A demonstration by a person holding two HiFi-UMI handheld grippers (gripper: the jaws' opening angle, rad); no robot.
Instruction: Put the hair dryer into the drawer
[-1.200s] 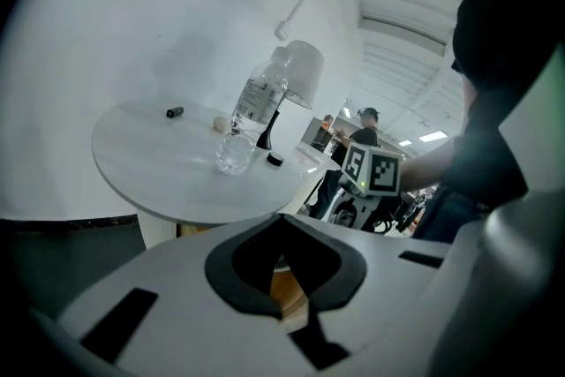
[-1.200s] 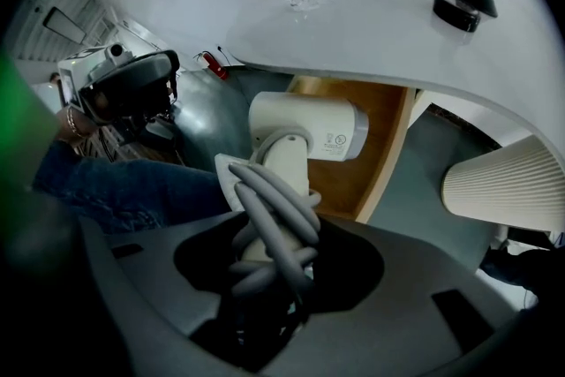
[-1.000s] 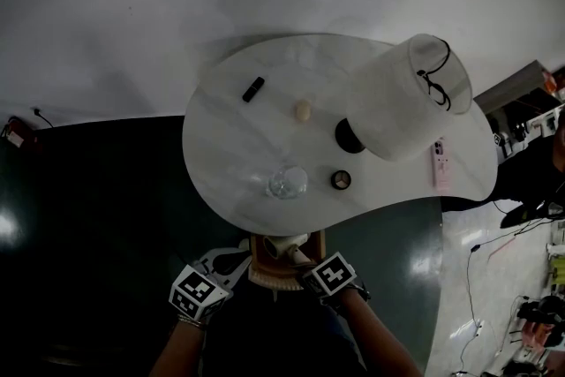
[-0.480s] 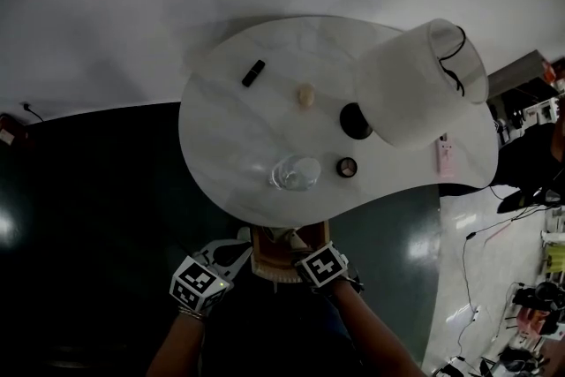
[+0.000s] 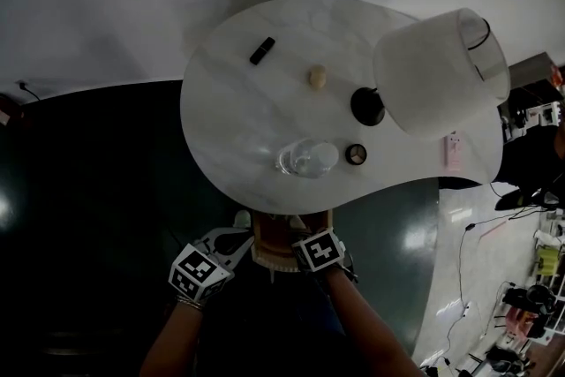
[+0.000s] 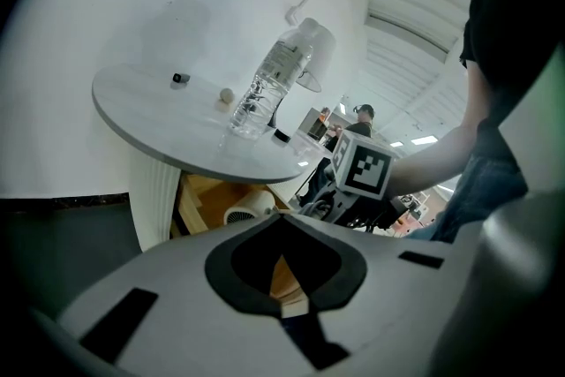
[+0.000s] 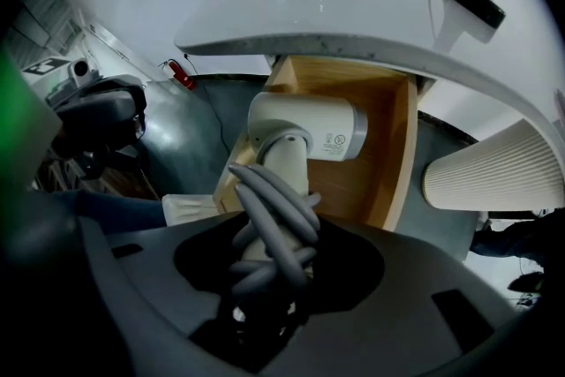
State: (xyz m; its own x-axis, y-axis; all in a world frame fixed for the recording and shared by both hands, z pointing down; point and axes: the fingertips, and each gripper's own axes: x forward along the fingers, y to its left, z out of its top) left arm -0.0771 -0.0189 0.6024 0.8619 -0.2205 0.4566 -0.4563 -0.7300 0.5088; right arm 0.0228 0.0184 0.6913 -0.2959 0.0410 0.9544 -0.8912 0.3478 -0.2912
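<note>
The white hair dryer hangs over the open wooden drawer under the table top, its barrel inside the drawer's mouth. Its handle is wrapped in grey cord, and my right gripper is shut on that handle. In the head view the drawer juts out below the table edge, with the right gripper over it. My left gripper sits just left of the drawer, jaws together with nothing between them. From the left gripper I see the dryer in the drawer.
On the white table lie a clear water bottle, a beige ball, a small black object, a round cap, a pink phone and a lamp with a white shade. A ribbed pedestal stands right of the drawer.
The head view has tilted, so the table sits higher in the picture. My right gripper has shifted a little left over the drawer. The dryer's white barrel no longer shows from above.
</note>
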